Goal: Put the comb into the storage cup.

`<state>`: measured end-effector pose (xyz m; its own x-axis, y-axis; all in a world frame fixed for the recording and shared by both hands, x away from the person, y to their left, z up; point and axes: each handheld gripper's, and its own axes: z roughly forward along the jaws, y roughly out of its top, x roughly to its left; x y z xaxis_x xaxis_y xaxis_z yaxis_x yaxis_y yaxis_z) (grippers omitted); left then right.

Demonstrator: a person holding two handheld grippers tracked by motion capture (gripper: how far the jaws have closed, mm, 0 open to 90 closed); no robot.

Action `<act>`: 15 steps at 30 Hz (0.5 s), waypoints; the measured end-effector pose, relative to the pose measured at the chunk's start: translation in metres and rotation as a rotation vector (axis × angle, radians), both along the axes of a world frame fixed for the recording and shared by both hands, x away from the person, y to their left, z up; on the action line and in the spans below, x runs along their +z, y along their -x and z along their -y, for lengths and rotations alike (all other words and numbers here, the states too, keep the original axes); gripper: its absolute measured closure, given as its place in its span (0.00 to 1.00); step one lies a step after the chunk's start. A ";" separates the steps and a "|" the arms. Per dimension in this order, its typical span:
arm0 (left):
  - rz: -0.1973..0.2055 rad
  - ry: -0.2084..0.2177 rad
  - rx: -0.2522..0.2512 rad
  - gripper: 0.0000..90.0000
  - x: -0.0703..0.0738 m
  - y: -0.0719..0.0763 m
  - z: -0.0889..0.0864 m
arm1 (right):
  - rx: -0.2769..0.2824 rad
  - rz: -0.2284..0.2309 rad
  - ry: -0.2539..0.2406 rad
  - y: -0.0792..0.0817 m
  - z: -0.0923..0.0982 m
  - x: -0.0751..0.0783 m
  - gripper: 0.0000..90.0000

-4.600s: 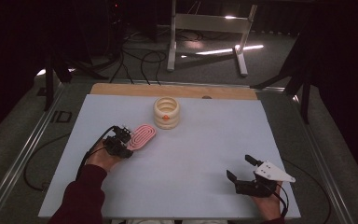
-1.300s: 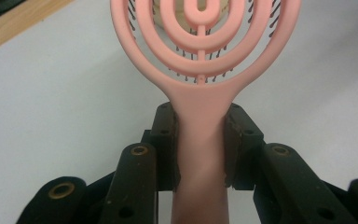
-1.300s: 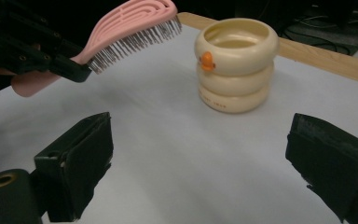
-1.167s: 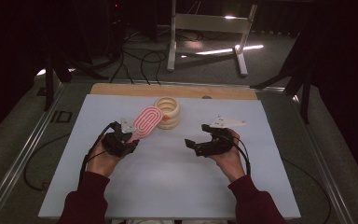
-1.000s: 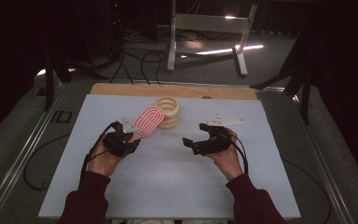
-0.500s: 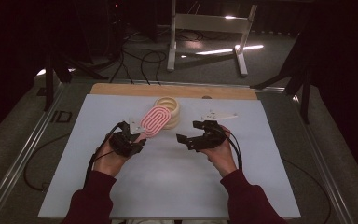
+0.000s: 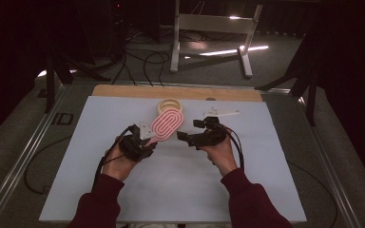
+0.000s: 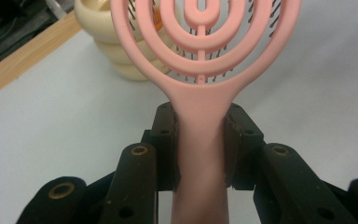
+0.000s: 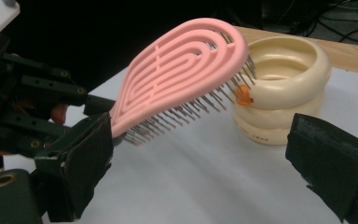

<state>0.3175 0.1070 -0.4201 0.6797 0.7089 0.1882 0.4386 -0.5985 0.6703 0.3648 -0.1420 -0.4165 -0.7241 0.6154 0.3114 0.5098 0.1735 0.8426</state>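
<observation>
Midair, left gripper [image 7: 148, 142] clamping pink brush [image 7: 167, 124] handle, right gripper [image 7: 190, 131] gaping beside.

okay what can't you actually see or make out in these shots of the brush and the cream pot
- Brush: top of its head cut off by the left gripper view's upper edge.
- Cream pot: front hidden behind the brush in the high view.
- Orange mark on the pot: partly behind the bristles, shape unclear, right gripper view.

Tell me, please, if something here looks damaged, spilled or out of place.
Nothing stands out. The pink plastic hairbrush with concentric loops is intact, its handle clamped in the left hand-held gripper. The cream ribbed round container stands upright on the white table sheet, nothing spilled.
</observation>
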 end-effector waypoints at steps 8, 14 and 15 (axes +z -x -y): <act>0.017 -0.003 -0.037 0.78 0.000 0.003 0.007 | 0.005 -0.030 -0.035 -0.003 -0.003 -0.002 0.08; 0.049 -0.001 -0.076 0.78 0.000 0.006 0.012 | 0.005 -0.052 -0.058 -0.005 -0.005 -0.002 0.09; 0.050 0.003 -0.079 0.78 0.000 0.007 0.013 | 0.004 -0.060 -0.056 -0.005 -0.005 -0.002 0.09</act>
